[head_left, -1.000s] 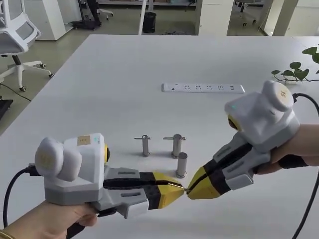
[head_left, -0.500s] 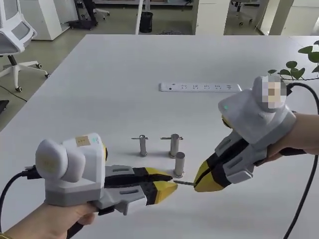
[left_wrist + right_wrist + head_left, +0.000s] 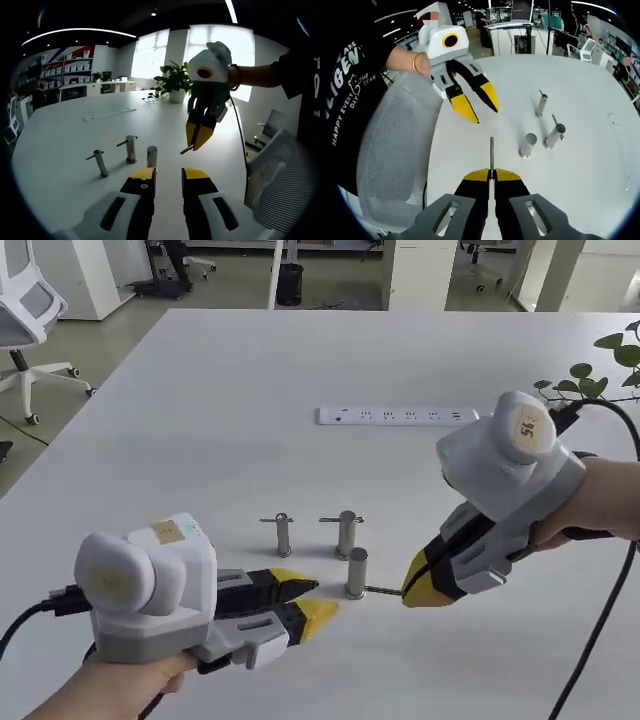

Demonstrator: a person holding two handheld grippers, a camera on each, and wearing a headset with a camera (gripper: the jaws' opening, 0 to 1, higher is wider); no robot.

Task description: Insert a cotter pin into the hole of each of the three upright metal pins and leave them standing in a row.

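Three upright metal pins stand on the white table (image 3: 250,390). The back two, the left pin (image 3: 283,533) and the middle pin (image 3: 346,532), each carry a cotter pin through the top. The front pin (image 3: 356,572) (image 3: 527,145) (image 3: 152,156) has none. My right gripper (image 3: 410,592) (image 3: 491,174) is shut on a thin cotter pin (image 3: 380,590) (image 3: 491,150), whose free end points at the front pin from the right, close beside it. My left gripper (image 3: 318,598) (image 3: 168,175) is open and holds nothing, just left of the front pin.
A white power strip (image 3: 397,416) lies farther back on the table. A potted plant (image 3: 600,380) stands at the right edge. An office chair (image 3: 25,320) is off the table's left side. A person's mesh chair back (image 3: 400,145) is behind the left gripper.
The left gripper has let go of the cotter pin, opened and drawn back to the left. The right gripper kept the cotter pin and shifted it up beside the front pin.
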